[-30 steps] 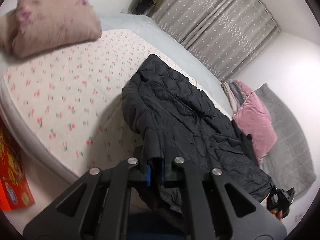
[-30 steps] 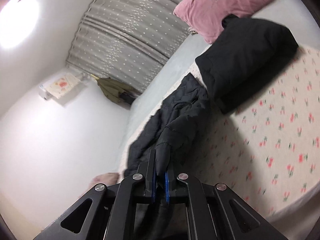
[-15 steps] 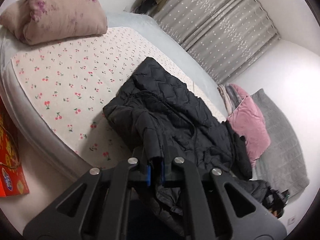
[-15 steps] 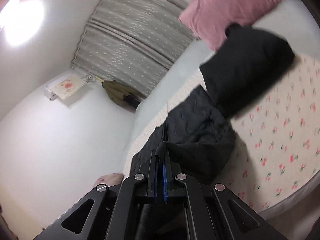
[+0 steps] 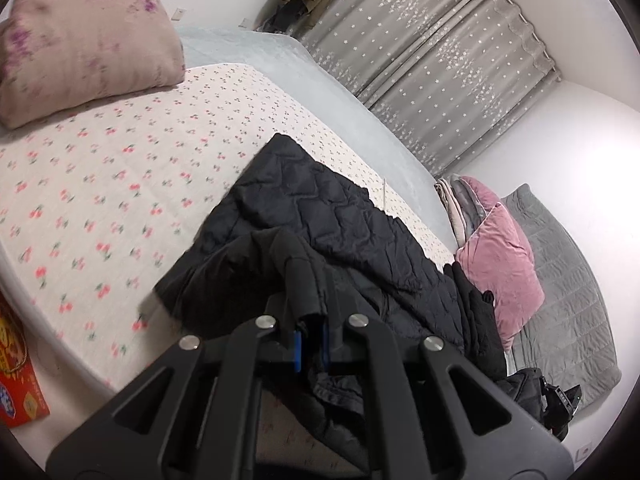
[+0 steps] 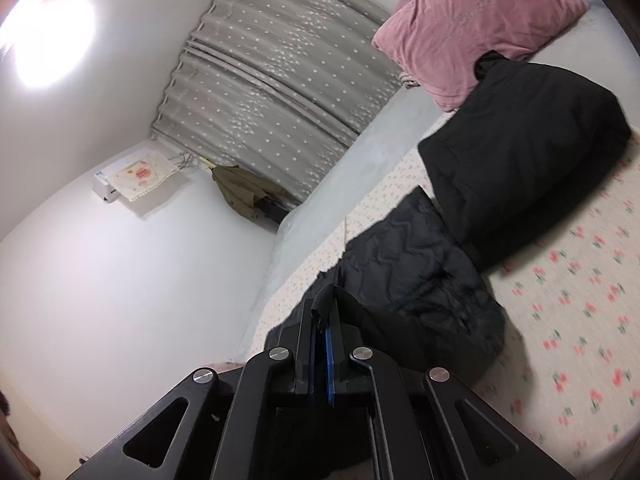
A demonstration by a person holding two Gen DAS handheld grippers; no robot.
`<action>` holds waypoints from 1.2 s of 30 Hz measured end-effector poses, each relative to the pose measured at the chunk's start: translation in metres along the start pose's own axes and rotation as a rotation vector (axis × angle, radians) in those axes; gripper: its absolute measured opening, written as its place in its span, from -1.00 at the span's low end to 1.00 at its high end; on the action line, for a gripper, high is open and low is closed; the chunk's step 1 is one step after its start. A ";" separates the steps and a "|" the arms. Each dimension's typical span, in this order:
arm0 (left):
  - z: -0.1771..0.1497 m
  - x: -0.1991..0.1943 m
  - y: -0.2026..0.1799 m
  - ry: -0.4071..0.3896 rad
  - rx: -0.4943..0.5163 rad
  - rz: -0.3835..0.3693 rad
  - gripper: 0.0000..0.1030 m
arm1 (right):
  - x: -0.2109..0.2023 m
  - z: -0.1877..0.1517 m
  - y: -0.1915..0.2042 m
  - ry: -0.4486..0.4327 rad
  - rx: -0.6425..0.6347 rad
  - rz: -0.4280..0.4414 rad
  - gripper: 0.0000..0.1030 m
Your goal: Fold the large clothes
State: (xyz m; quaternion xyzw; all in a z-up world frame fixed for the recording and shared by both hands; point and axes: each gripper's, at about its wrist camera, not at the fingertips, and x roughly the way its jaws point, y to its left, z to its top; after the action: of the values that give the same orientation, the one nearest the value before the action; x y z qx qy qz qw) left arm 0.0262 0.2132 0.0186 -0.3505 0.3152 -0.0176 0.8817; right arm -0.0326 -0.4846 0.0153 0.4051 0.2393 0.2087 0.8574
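Bed [image 5: 100, 184], cherry-print sheet, fills both views. Curtain [image 5: 432, 64] grey with stars, behind it.

Black quilted jacket [image 5: 320, 208] lies across the middle of the bed, near edge bunched and lifted toward both tools.

Left wrist view only: beige floral pillow [image 5: 84, 40] at the bed's far left; grey quilt [image 5: 568, 300] beyond the pink pillow [image 5: 500, 264]; red box [image 5: 16, 384] on the floor at the bed's edge; right tool [image 5: 560, 404], small, at the far right, clamped on jacket fabric.

Right wrist view only: a second black folded garment [image 6: 528, 168] lying just beside the jacket, against the pink pillow; ceiling light [image 6: 48, 36]; wall unit [image 6: 132, 176] under a cloth cover.

Left tool [image 5: 311, 340]: jaws narrow, pinching a jacket fold. Right tool: jaws nearly together, a thin jacket edge caught between the pads.
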 end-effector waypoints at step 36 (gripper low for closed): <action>0.112 0.156 -0.019 0.149 0.255 0.139 -0.02 | 0.239 0.137 -0.072 0.049 -0.013 -0.435 0.01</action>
State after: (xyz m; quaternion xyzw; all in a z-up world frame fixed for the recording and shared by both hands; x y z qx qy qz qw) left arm 0.2186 0.2275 0.0083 -0.2107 0.3983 -0.0223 0.8925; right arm 0.2495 -0.4761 -0.0230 0.3331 0.3406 0.0301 0.8787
